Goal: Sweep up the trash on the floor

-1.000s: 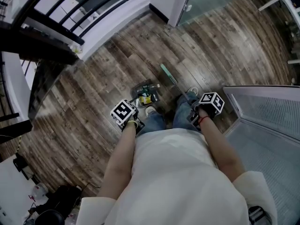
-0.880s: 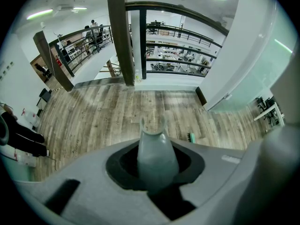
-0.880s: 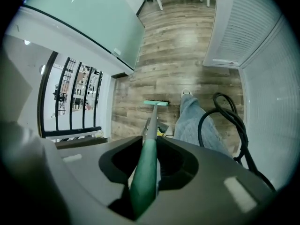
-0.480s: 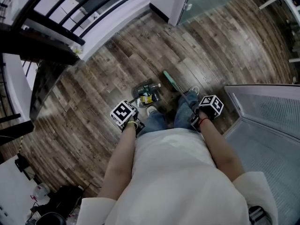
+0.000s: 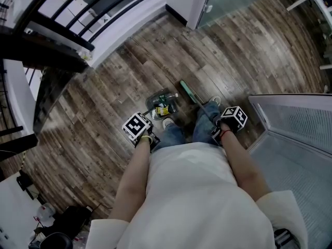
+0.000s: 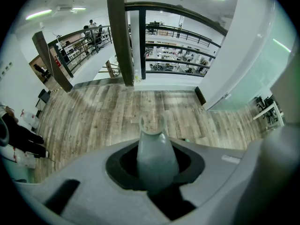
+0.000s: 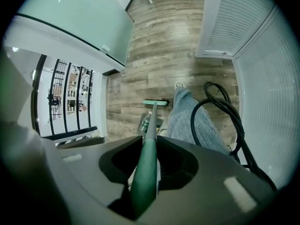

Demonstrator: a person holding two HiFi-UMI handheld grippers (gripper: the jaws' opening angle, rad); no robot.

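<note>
Wood-plank floor point(image 5: 104, 102) underfoot: left gripper point(image 6: 157, 179) grips pale grey dustpan handle point(image 6: 154, 146), right gripper point(image 7: 145, 186) clamps green broom handle point(image 7: 151, 125); tilting the dustpan point(image 5: 155, 98) risks spilling its plastic bottle point(image 5: 162, 108).

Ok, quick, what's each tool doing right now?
Left tool: shut on the dustpan handle.
Right tool: shut on the green broom handle.

Trash point(image 5: 161, 109) in the dustpan point(image 5: 155, 96) too small to tell apart, broom point(image 5: 188, 91) handle lost behind a knee in the head view, grey handle point(image 6: 156, 146) sinking out of sight inside the left gripper point(image 6: 155, 172), black cable point(image 7: 192, 116) cut off at the bottom edge.
</note>
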